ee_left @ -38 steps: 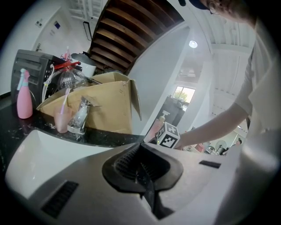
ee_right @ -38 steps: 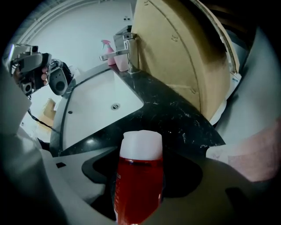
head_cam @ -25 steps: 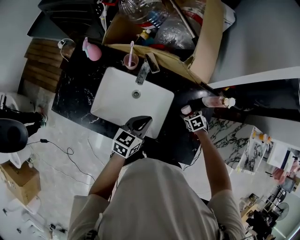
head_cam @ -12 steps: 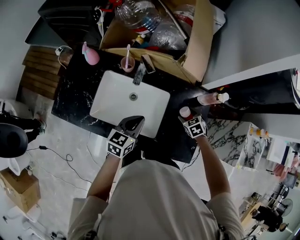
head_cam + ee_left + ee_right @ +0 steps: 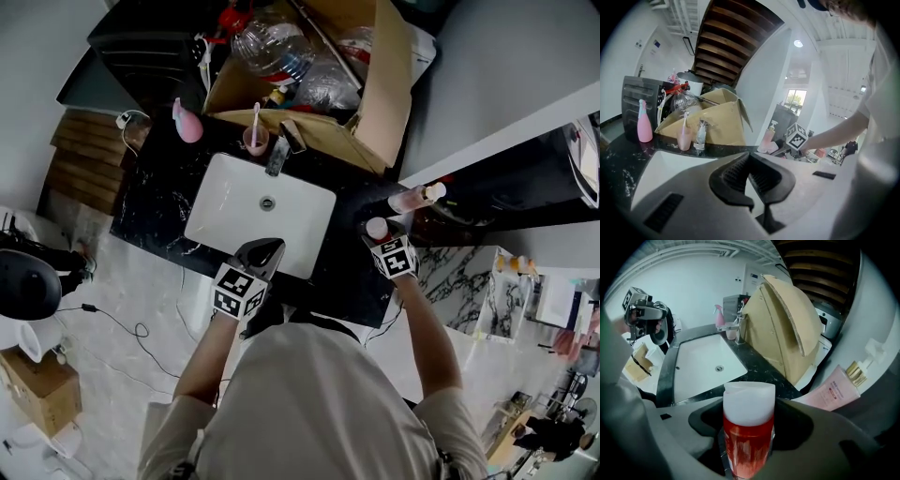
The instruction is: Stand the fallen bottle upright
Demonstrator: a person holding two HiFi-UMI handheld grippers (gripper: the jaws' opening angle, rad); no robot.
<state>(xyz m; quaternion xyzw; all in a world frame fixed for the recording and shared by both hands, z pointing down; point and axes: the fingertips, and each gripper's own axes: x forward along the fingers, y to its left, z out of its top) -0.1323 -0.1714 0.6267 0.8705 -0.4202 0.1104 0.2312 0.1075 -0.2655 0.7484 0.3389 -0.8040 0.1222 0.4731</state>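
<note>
- Clamping a white-capped red bottle point(image 5: 749, 427) by its body, the right gripper point(image 5: 379, 236) holds it over the black counter point(image 5: 345, 246), just right of the sink point(image 5: 230, 202).
- Left gripper point(image 5: 750, 174): jaws pressed together, empty, at the sink's near edge.

Head view: overhead, steeply down, far off; sink point(image 5: 234, 199) at 12 o'clock on the black desk point(image 5: 155, 192). Left gripper view: low, near level, over its closed jaws, cardboard box point(image 5: 717, 124) ahead at 11 o'clock. Right gripper view: tight on the red bottle point(image 5: 749, 427) in its jaws, sink at 10 o'clock. All three share sink, box.
</note>
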